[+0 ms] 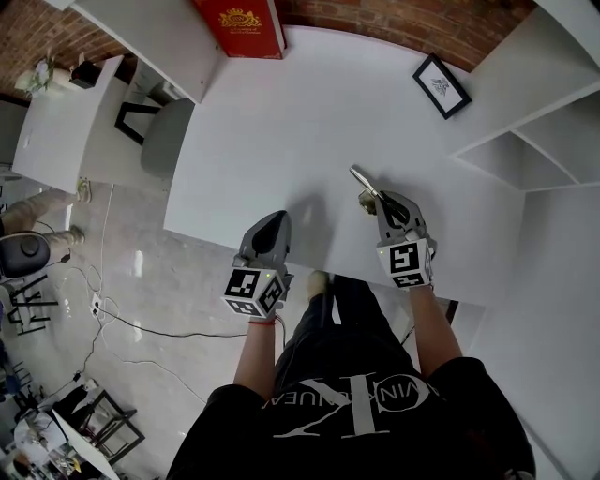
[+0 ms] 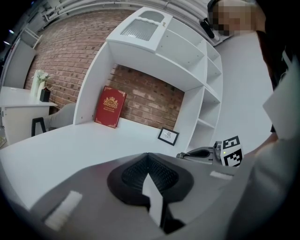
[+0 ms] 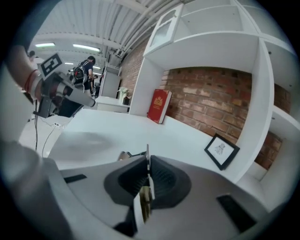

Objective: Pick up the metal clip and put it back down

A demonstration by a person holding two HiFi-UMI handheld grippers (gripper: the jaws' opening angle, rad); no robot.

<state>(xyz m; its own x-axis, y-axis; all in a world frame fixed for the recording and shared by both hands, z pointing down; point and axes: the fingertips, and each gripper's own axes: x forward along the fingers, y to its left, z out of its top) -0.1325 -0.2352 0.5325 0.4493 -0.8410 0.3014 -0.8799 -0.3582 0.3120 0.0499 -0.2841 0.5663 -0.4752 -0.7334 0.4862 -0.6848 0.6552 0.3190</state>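
Note:
The metal clip (image 1: 364,185) is a thin silver piece with a brass-coloured part, and it sticks out forward from my right gripper (image 1: 382,202), which is shut on it over the white table (image 1: 281,122). In the right gripper view the clip's flat blade (image 3: 147,154) stands pinched edge-on between the dark pads (image 3: 161,180). Whether the clip touches the table is not clear. My left gripper (image 1: 278,217) hovers at the table's near edge, to the left of the right one. Its jaws are shut with nothing between them (image 2: 149,161).
A red book (image 1: 241,26) leans at the back of the table and a small black picture frame (image 1: 442,85) stands at the back right. White shelving (image 1: 525,141) lines the right side. A grey chair (image 1: 167,136) and a side desk (image 1: 66,122) stand to the left.

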